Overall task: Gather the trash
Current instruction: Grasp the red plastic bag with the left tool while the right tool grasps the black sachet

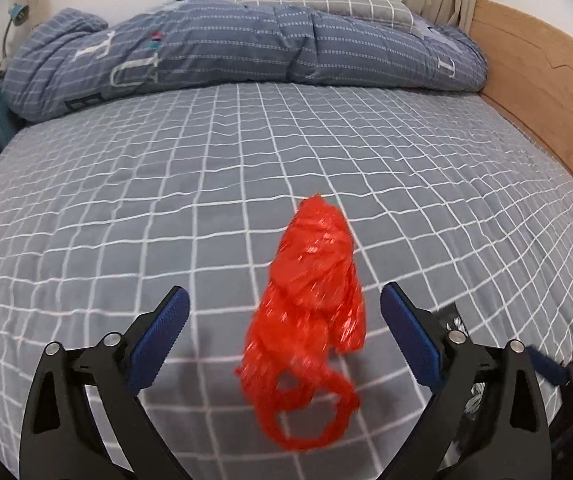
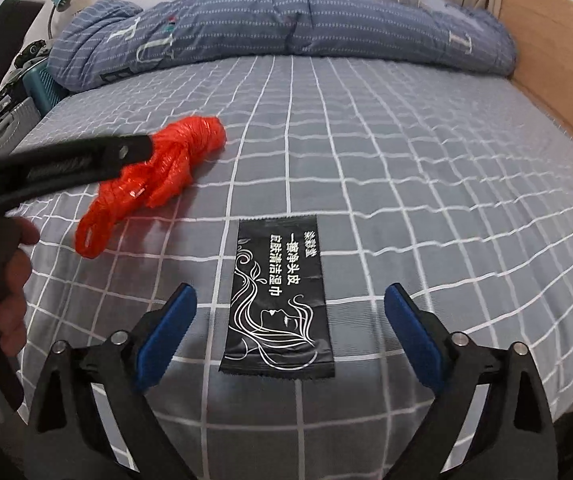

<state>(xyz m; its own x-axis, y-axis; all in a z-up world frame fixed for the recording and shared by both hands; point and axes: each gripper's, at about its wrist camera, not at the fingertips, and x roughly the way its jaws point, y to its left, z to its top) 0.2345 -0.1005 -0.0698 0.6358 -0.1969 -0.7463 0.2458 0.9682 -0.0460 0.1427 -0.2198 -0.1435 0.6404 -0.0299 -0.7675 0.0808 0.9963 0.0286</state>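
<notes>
Crinkly red plastic bag (image 1: 310,316) between wide, perhaps untouching, left tongs (image 1: 284,312).

— How does the left tool (image 1: 284,316) stand?
— Its two blue-padded fingers (image 1: 162,336) are spread wide, with nothing pressed between the pads. It tilts forward and down.

— And the right tool (image 2: 290,316)?
— Much the same: jaws wide apart, blue pads facing each other, nothing clamped, also pitched downward.

— Can either be seen from the other's camera?
— Yes. In the right wrist view the left tool's black body reaches in from the left edge, blurred. The person's left hand (image 2: 0,292) wraps its handle, fingers curled round the grip. In the left wrist view a blurred bit of the right tool shows at the lower right edge.
</notes>
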